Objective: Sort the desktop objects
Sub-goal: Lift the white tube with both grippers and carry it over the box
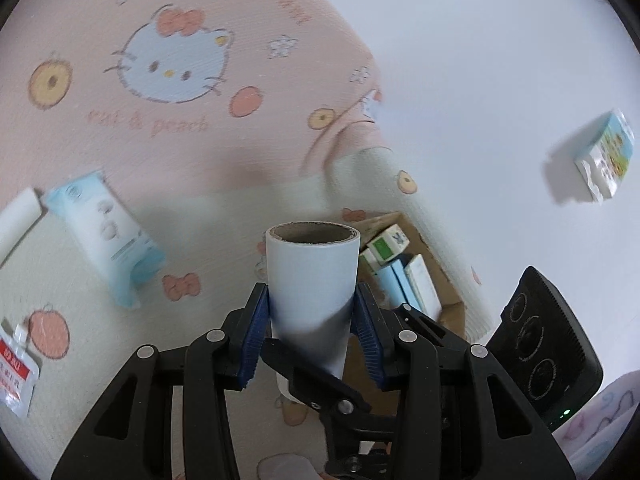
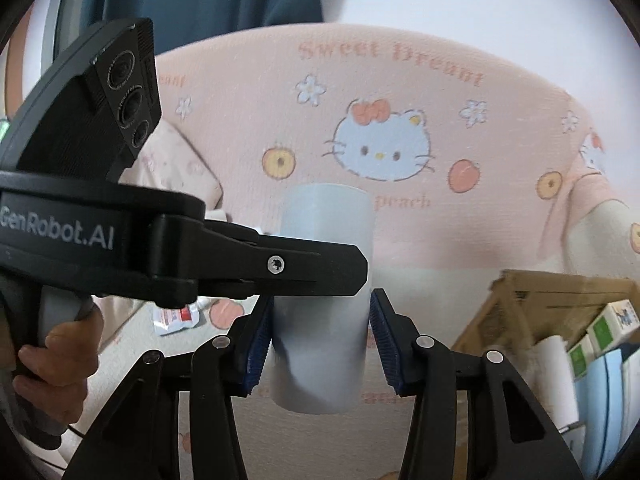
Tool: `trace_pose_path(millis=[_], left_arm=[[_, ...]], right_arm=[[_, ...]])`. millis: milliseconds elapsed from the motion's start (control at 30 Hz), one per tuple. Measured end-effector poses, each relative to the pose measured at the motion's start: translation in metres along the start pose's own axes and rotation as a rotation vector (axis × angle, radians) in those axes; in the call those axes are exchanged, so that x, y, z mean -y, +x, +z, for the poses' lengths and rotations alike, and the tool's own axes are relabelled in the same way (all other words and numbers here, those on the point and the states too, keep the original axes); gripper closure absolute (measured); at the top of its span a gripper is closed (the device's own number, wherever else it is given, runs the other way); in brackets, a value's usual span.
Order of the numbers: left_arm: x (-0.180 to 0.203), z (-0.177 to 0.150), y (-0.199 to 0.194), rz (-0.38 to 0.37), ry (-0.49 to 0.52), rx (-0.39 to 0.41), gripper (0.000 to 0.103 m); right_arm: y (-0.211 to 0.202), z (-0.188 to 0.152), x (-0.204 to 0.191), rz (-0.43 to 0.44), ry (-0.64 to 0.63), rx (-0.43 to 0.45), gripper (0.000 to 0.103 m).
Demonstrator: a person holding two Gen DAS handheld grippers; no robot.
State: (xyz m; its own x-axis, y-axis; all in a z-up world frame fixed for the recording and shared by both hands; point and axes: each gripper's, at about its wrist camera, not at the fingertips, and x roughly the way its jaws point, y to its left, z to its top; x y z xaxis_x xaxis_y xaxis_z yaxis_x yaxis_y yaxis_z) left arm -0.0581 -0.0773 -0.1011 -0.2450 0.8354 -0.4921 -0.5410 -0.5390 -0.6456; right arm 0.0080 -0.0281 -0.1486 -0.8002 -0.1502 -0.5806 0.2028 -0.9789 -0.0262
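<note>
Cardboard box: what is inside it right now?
The cardboard box holds small cartons: a green-and-white one, light blue ones and a white roll. The left gripper and its roll cover the rest.

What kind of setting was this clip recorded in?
Probably a home room, not a lab: a pink cartoon-cat blanket covers the surface, a cardboard box holds small packages, and a tissue pack lies loose. The left gripper holds a paper roll.
</note>
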Motion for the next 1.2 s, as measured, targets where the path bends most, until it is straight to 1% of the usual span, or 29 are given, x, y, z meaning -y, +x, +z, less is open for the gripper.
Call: trace_pose_path(millis=[133, 267, 400, 467, 500, 567, 700, 833, 900, 967, 1067, 1167, 1200], left_arm=[[0.022, 0.01, 0.006, -0.017, 0.042, -0.028, 0.056], [0.041, 0.022, 0.018, -0.043, 0.065, -0.05, 0.056], [0.062, 0.038, 0.034, -0.065, 0.097, -0.086, 0.056], [0.07, 0.044, 0.042, -0.076, 0.103, -0.106, 0.056], [0.074, 0.047, 0.045, -0.086, 0.102, -0.119, 0.056], [0.081, 0.055, 0.054, -0.107, 0.093, -0.144, 0.056], [0.095, 0.067, 0.07, -0.141, 0.094, -0.183, 0.056], [0.108, 0.075, 0.09, -0.119, 0.121, -0.227, 0.056], [0.112, 0.077, 0.103, -0.124, 0.108, -0.271, 0.056], [0.113, 0.079, 0.116, -0.129, 0.083, -0.314, 0.056], [0.114, 0.081, 0.135, -0.114, 0.045, -0.366, 0.056], [0.113, 0.08, 0.152, -0.078, 0.023, -0.406, 0.056], [0.113, 0.078, 0.159, -0.064, 0.021, -0.424, 0.056]], right_arm=[[-0.015, 0.008, 0.015, -0.019, 0.021, 0.031, 0.058], [-0.032, 0.015, 0.029, -0.058, 0.02, 0.052, 0.057], [-0.041, 0.019, 0.045, -0.118, -0.012, 0.026, 0.057], [-0.04, 0.024, 0.062, -0.116, 0.01, 0.011, 0.055], [-0.042, 0.027, 0.072, -0.104, 0.018, 0.001, 0.051], [-0.047, 0.032, 0.087, -0.081, 0.034, -0.012, 0.049], [-0.046, 0.041, 0.127, -0.023, 0.145, -0.081, 0.049], [-0.05, 0.038, 0.15, 0.007, 0.193, -0.15, 0.049], [-0.044, 0.035, 0.164, -0.001, 0.211, -0.224, 0.049], [-0.036, 0.033, 0.18, 0.003, 0.229, -0.28, 0.049], [-0.032, 0.031, 0.197, -0.004, 0.239, -0.294, 0.049], [-0.029, 0.029, 0.206, -0.022, 0.216, -0.304, 0.049], [-0.027, 0.027, 0.209, -0.038, 0.199, -0.301, 0.05]])
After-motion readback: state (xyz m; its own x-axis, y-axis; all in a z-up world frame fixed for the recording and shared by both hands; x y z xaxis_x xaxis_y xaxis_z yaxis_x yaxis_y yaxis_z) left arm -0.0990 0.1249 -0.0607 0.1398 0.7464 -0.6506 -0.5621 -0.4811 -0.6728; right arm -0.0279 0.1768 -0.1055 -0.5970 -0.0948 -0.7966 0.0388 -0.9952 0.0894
